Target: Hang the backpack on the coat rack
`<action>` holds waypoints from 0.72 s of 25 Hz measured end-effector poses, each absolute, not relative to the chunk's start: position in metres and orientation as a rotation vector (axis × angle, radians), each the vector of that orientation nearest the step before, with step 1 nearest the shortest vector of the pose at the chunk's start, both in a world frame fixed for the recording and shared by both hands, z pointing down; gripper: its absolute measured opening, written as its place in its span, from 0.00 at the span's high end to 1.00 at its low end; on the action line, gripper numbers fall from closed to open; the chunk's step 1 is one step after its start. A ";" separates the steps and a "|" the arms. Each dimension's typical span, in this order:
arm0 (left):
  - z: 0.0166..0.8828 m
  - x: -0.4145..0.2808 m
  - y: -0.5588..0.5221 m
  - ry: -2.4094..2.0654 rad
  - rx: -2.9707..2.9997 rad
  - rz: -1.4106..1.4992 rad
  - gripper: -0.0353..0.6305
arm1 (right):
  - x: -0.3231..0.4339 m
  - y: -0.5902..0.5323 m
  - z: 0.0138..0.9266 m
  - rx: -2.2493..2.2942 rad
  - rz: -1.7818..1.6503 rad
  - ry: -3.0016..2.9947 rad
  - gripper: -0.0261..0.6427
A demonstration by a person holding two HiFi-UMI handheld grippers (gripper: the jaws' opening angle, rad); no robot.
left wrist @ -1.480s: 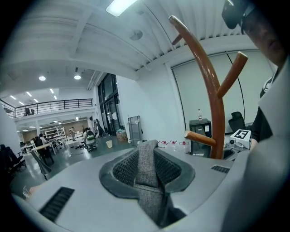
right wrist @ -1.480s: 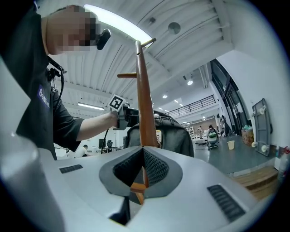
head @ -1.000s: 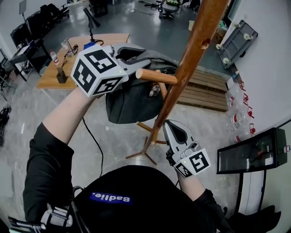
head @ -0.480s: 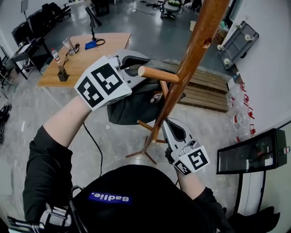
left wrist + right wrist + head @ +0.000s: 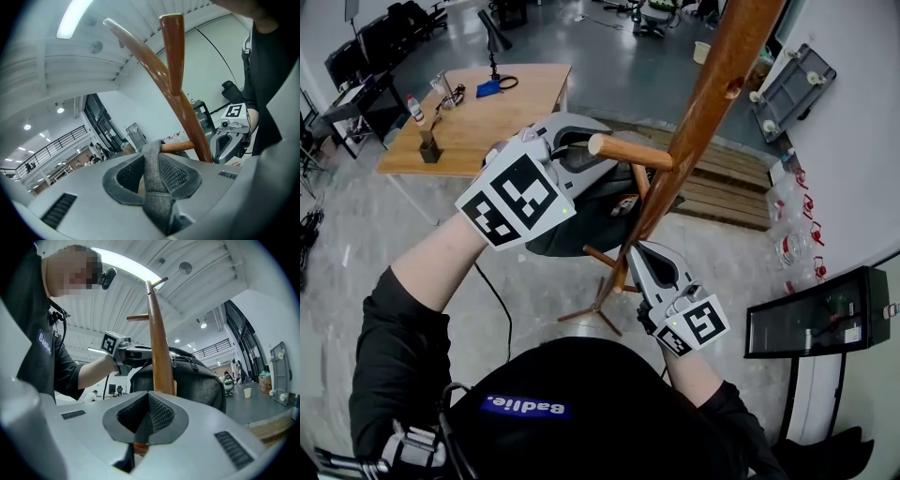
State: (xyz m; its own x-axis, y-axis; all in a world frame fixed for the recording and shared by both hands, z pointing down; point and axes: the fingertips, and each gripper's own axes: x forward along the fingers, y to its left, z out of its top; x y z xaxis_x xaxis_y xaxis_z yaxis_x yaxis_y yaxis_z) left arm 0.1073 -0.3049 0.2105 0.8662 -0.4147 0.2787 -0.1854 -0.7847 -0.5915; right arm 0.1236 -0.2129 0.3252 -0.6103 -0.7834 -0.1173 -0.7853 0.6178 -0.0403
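1. Shows the left gripper (image 5: pixel 567 136) clamped on the grey woven top strap (image 5: pixel 152 187) of the dark grey fabric backpack (image 5: pixel 581 220), with the pads pressing the strap from both sides.
2. Finds the backpack dangling below that grip, close beside the slanting brown wooden coat rack pole (image 5: pixel 703 103). Puts the strap right at the tip of the round wooden peg (image 5: pixel 628 152); cannot tell whether the loop is over the peg yet.
3. Shows the right gripper (image 5: pixel 649 267) lower down by the pole, jaws together with nothing between them; cannot tell whether the tips touch the wood.
4. Looks soft and floppy, judging by the sagging, rounded body. Probably carries some weight, and is likely to swing and twist under a single hold.
5. Seems best held at the strap's top, the one narrow, firm part. Should not slip much, being coarse cloth. Calls for leaving enough open loop beside the pads to slide along the peg.
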 end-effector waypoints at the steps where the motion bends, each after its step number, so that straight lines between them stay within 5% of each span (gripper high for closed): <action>1: 0.210 0.107 -0.305 0.442 -2.452 -0.541 0.79 | 0.123 -0.213 0.325 -1.312 0.023 2.717 0.97; 18: 0.209 0.110 -0.307 0.418 -2.387 -0.632 0.79 | 0.139 -0.212 0.317 -1.276 0.055 2.689 0.97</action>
